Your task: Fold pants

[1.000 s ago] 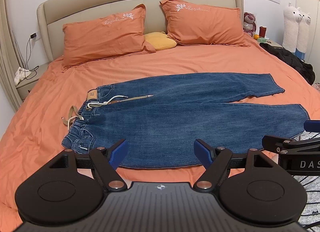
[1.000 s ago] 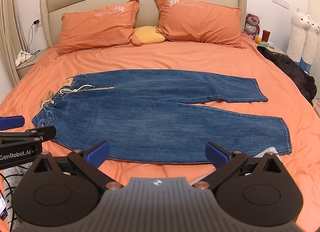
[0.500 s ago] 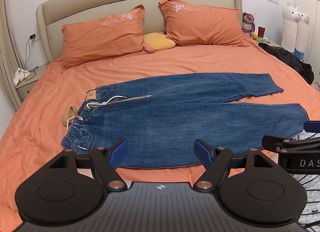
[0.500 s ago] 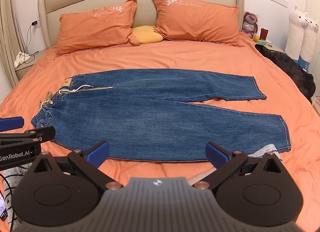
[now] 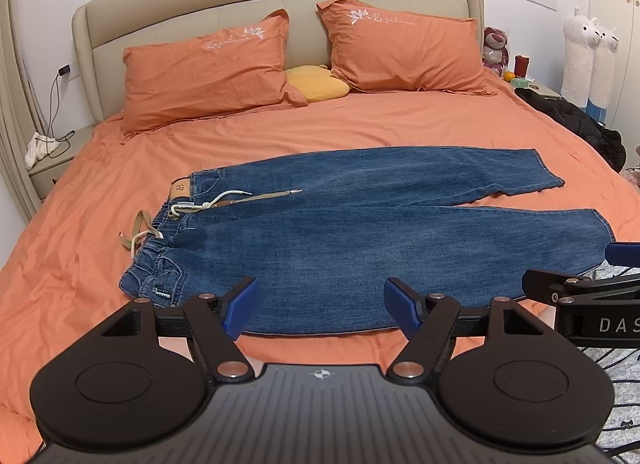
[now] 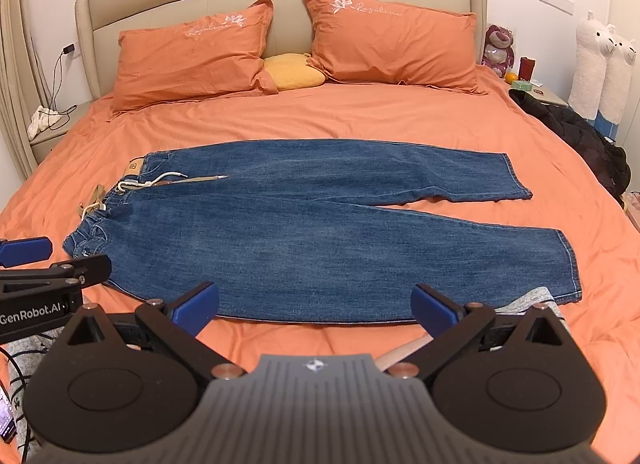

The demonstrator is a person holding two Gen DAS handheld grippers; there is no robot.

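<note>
Blue jeans (image 5: 360, 232) lie flat across the orange bed, waist to the left with a beige belt and white drawstring (image 5: 224, 200), legs spread apart to the right. They also show in the right wrist view (image 6: 320, 232). My left gripper (image 5: 320, 306) is open and empty, held above the near hem of the jeans. My right gripper (image 6: 315, 306) is open wider and empty, also above the near edge. Each gripper shows at the edge of the other's view.
Two orange pillows (image 5: 208, 68) and a yellow cushion (image 5: 316, 82) lie at the headboard. A black jacket (image 6: 580, 136) lies at the bed's right edge. Grey cloth (image 6: 528, 300) lies at the near right. Nightstands stand on both sides.
Both views have shifted very slightly; the jeans and the gripper openings look the same.
</note>
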